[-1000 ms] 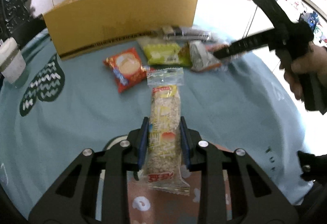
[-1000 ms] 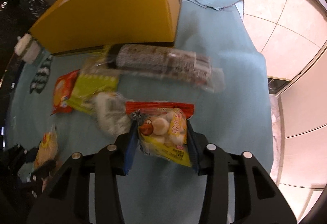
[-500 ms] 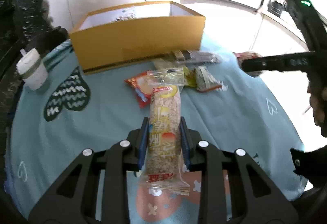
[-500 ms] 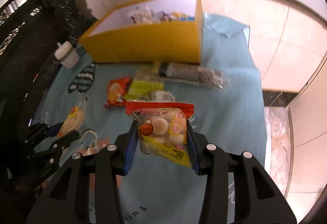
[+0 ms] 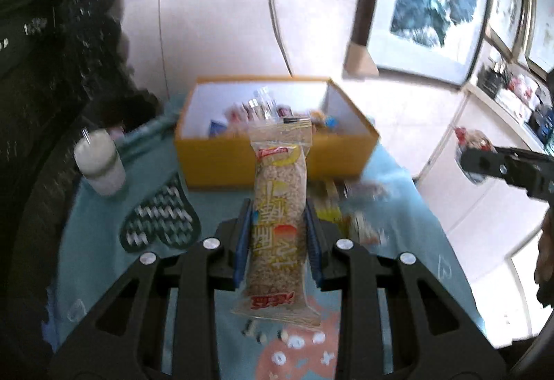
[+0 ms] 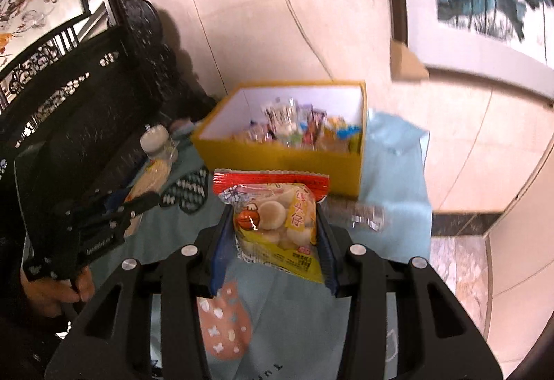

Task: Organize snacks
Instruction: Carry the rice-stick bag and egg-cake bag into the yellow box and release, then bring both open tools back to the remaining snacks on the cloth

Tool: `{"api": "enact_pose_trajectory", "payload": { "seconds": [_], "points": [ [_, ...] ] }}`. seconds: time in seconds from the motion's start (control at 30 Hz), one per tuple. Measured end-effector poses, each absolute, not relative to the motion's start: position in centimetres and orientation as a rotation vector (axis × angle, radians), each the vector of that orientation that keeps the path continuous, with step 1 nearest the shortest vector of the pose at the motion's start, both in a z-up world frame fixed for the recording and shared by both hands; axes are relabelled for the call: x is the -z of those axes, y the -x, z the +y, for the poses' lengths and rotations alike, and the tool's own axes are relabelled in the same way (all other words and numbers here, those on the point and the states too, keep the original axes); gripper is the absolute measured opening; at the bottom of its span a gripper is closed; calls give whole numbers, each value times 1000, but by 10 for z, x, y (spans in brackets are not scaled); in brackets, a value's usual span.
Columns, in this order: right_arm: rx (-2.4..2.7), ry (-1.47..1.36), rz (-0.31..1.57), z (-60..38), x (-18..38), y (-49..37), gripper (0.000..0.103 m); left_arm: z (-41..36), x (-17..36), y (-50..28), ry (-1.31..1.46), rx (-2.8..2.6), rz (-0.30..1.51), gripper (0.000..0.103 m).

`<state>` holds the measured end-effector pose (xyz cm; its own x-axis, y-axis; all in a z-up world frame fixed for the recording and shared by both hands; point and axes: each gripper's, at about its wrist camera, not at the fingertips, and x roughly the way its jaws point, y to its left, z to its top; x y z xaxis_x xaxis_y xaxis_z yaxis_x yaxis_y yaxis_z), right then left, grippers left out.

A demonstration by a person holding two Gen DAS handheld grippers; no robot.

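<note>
My left gripper (image 5: 278,227) is shut on a long clear packet of puffed grain (image 5: 279,224), held lengthwise above the table. The right gripper (image 6: 275,224) is shut on a red-and-yellow bag of round crackers (image 6: 277,224). Both are lifted in front of the open yellow box (image 5: 214,155), which holds several snack packets. In the right wrist view the box (image 6: 284,161) stands just beyond the bag, and the left gripper (image 6: 138,203) with its packet shows at the left. The right gripper (image 5: 465,158) shows at the left wrist view's right edge. Blurred snacks (image 5: 360,206) lie on the cloth under the box front.
A teal tablecloth (image 5: 104,231) covers the table. A white lidded cup (image 5: 100,161) stands to the left of the box. A clear-wrapped packet (image 6: 360,210) lies to the right of the box front. Dark carved furniture (image 6: 86,109) is at the left, and a wall with a socket stands behind.
Both grippers rose well above the table with their packets and tilted up, so the box's inside and the wall now show. The snacks on the cloth dropped lower in view.
</note>
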<state>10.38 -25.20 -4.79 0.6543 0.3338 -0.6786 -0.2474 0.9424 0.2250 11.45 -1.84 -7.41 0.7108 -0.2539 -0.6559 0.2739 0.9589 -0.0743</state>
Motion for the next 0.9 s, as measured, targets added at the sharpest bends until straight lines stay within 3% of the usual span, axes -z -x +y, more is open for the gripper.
{"api": "enact_pose_trajectory", "payload": {
  "seconds": [0.43,0.9],
  "points": [
    [-296,-67,704,-249,-21,-207,44,-33,11,-236,-87,231,647,29],
    [-211,-59,768,-244,3,-319,44,-47,24,-337,-141,193,677,29]
  ]
}}
